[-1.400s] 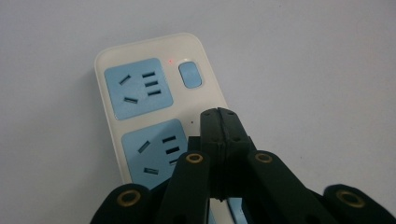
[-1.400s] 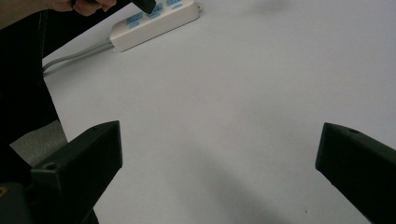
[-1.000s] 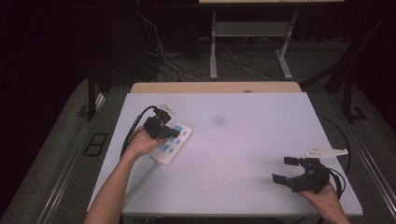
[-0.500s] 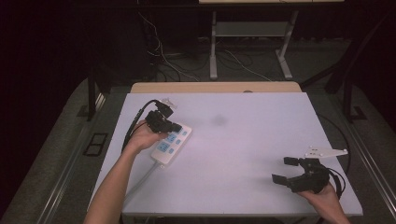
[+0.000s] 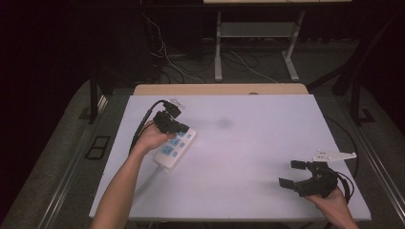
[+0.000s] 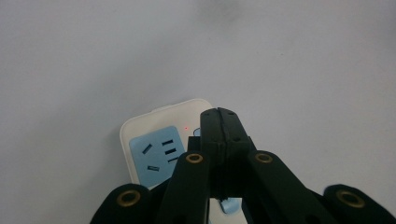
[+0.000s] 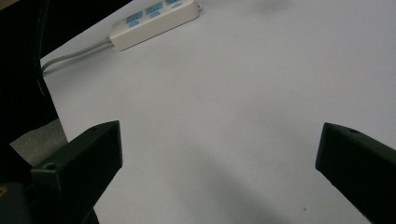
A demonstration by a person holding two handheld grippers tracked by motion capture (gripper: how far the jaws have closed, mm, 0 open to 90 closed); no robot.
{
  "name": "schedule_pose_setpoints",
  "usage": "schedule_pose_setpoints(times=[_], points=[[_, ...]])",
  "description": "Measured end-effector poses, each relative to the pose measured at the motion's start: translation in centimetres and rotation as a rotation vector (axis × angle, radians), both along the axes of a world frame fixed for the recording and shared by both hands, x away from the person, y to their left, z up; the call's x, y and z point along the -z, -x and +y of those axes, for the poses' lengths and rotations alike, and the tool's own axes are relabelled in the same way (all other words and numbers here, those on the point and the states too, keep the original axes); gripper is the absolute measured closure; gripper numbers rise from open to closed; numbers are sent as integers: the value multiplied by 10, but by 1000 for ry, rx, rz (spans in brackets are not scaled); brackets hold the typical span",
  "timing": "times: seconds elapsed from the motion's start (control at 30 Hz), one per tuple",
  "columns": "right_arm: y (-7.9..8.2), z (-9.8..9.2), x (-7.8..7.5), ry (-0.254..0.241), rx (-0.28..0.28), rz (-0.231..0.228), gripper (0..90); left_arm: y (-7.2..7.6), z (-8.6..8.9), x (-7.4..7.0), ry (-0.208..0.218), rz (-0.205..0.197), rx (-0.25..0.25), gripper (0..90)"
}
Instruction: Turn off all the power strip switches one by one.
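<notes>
while the left gripper (image 5: 177, 127) sits pressed together over the power strip (image 5: 175, 147), the right gripper (image 5: 292, 173) hangs wide apart near the right front corner of the surface (image 5: 258, 143)

seen from the left gripper view, the two black jaws meet tip to tip with nothing between them, right above the far end of the white power strip (image 6: 159, 144), beside a blue socket panel (image 6: 159, 155) and a small red light (image 6: 186, 127); whether the tips touch the strip i cannot tell. in the high view the strip lies slanted on the left part of the white surface, its grey cord (image 5: 149, 177) running toward the front edge. from the right gripper view the jaws stand far apart over bare surface, with the strip (image 7: 154, 18) well away at the top
</notes>
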State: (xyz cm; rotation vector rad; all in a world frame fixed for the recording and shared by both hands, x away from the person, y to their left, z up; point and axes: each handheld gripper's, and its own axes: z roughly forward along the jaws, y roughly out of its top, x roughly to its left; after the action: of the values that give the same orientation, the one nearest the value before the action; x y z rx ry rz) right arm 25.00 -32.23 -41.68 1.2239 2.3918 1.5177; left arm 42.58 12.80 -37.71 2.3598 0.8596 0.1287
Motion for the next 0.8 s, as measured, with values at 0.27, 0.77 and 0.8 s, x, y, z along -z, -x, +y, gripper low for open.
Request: schedule_pose_setpoints(times=[0.27,0.77,0.8], points=[[0,0,-1,4,-3,-2,3,-3,-6,7,-19,5,7,895],[0,1,-1,9,-5,-4,3,-9,-10,20,-42,19,0,895],[0,0,-1,9,-4,-3,3,-10,-10,20,-43,20,0,895]])
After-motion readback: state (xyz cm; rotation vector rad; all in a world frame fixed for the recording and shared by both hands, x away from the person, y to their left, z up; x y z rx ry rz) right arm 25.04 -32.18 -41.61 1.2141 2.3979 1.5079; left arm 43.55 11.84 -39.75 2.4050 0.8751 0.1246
